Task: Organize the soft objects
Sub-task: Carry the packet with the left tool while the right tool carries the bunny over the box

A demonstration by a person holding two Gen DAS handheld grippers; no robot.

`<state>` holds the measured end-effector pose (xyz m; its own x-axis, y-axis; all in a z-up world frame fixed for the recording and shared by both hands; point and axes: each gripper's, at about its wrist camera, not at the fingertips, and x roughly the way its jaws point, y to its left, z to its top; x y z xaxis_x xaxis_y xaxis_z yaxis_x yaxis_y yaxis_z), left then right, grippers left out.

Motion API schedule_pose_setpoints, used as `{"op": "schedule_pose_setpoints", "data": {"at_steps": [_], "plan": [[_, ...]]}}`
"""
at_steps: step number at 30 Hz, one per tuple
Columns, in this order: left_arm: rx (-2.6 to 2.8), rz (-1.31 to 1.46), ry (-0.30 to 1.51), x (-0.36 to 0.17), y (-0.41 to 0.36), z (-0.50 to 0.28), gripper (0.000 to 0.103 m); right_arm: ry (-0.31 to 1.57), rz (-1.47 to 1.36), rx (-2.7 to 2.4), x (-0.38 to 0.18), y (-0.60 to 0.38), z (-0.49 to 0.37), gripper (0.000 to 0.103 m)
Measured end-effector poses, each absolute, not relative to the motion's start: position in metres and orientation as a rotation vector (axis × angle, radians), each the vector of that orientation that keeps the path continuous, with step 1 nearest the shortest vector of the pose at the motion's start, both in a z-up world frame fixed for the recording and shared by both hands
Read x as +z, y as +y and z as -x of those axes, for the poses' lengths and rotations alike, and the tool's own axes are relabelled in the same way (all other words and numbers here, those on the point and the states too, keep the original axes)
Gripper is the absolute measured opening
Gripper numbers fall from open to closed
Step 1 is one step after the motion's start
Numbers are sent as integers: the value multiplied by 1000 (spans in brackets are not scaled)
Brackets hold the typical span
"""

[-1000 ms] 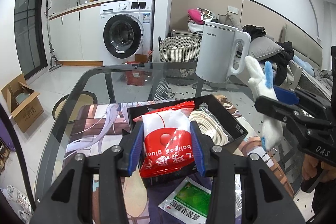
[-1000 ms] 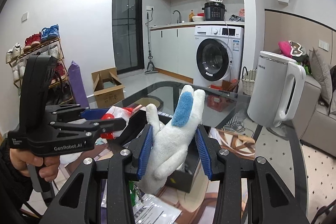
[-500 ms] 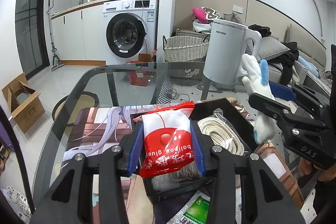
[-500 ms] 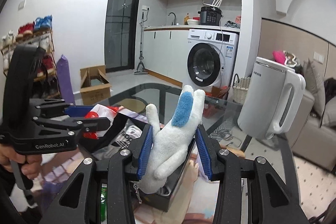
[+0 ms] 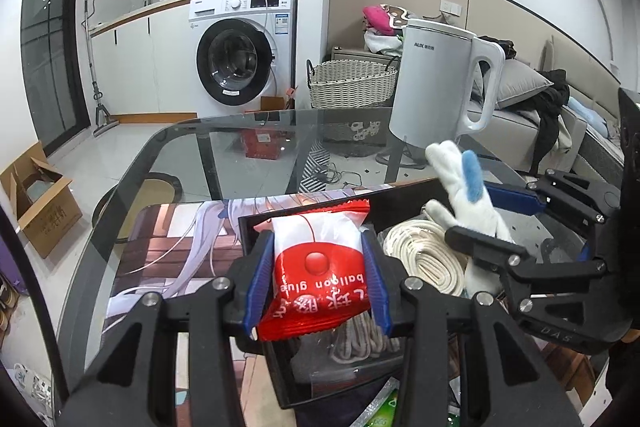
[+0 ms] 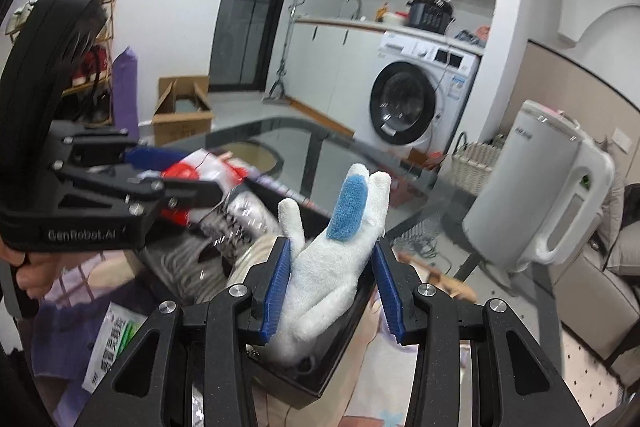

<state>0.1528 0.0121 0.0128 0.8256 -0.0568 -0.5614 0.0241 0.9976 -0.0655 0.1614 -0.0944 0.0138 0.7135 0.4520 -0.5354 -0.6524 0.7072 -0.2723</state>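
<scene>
Grippers have descended over black tray: left gripper clamps red packet, right gripper clamps plush toy; release pending.

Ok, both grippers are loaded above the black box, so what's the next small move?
Probably lower the left gripper a little and release the red balloon glue packet into the black box. It already hangs over the box beside the coiled white rope, while the right gripper holds the white plush toy alongside.
</scene>
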Motion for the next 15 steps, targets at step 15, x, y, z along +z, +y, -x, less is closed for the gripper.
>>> {"op": "schedule_pose_setpoints", "data": {"at_steps": [15], "plan": [[-41,43,632,6,8,-158,47,508,479,681,14,-98,-165,53]]}}
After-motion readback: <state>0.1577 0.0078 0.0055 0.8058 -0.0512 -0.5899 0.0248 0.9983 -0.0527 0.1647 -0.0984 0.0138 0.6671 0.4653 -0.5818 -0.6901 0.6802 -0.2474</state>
